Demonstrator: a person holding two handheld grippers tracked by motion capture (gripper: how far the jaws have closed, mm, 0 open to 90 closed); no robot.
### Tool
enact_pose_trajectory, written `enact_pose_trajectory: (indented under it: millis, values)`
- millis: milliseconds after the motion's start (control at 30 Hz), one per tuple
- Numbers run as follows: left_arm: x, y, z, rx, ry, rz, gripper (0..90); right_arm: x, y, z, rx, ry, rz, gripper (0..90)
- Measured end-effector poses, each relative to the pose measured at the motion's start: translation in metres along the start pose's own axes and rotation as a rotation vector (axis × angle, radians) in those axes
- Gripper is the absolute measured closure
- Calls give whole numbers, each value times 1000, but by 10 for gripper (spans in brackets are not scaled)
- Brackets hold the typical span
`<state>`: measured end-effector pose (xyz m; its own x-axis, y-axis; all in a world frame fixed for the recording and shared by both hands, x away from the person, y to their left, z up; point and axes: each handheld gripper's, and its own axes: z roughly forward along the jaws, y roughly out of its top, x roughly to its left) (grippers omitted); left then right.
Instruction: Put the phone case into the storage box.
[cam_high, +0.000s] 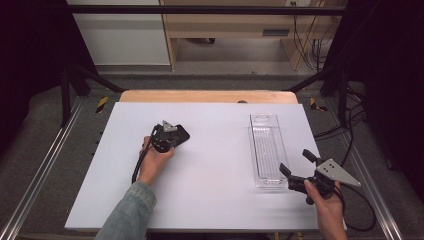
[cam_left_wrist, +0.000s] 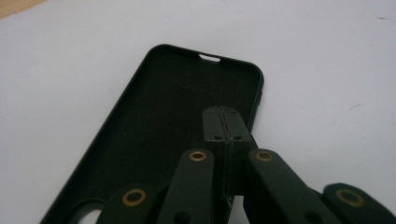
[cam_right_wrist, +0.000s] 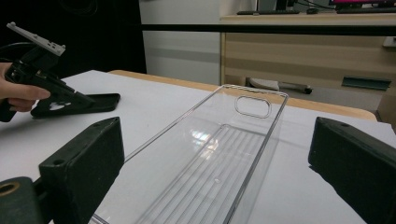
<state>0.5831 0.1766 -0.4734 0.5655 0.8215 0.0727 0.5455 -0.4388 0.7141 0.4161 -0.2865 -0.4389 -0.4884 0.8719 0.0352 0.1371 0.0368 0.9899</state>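
White table (cam_high: 210, 190) fronts a wooden desk (cam_high: 225, 25).

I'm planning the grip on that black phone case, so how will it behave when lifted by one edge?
The phone case is an open, thin-walled shell, so it is probably light and may flex or twist. Its matte inside suggests a soft, grippy material, unlikely to slip. Lying flat on the table, it should slide when pushed, not roll.
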Motion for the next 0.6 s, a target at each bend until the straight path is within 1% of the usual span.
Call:
enact_pose_trajectory:
  millis: [33,100,167,200,233,300,367,400,433,467,533,567,600]
  values:
    - [0,0,0,0,0,0,900,0,0,0,0,0,0,38]
    - [-2,0,-2,10,-28,-1,900,0,0,0,2,0,-3,38]
    - [-5,-1,-4,15,-44,4,900,1,0,0,2,0,-6,38]
    - [-5,-1,-4,15,-44,4,900,1,0,0,1,-1,-5,38]
    - [-9,-2,-6,17,-61,11,900,1,0,0,1,0,-4,38]
    - [-15,-4,-8,18,-85,7,900,1,0,0,2,0,-4,38]
    - [-22,-5,-11,18,-103,15,900,1,1,-1,0,0,-6,38]
    - [-22,-5,-11,18,-103,15,900,1,1,-1,0,0,-6,38]
    - [-30,-8,-13,20,-122,23,900,1,1,-1,-2,-1,-2,38]
    - [-30,-8,-13,20,-122,23,900,1,1,-1,-2,-1,-2,38]
    - [-43,-11,-18,21,-151,36,900,1,1,-1,-2,-2,-2,38]
    - [-43,-11,-18,21,-151,36,900,1,1,-1,-2,-2,-2,38]
    - [-48,-12,-20,22,-163,44,900,1,1,-1,-2,-2,-2,38]
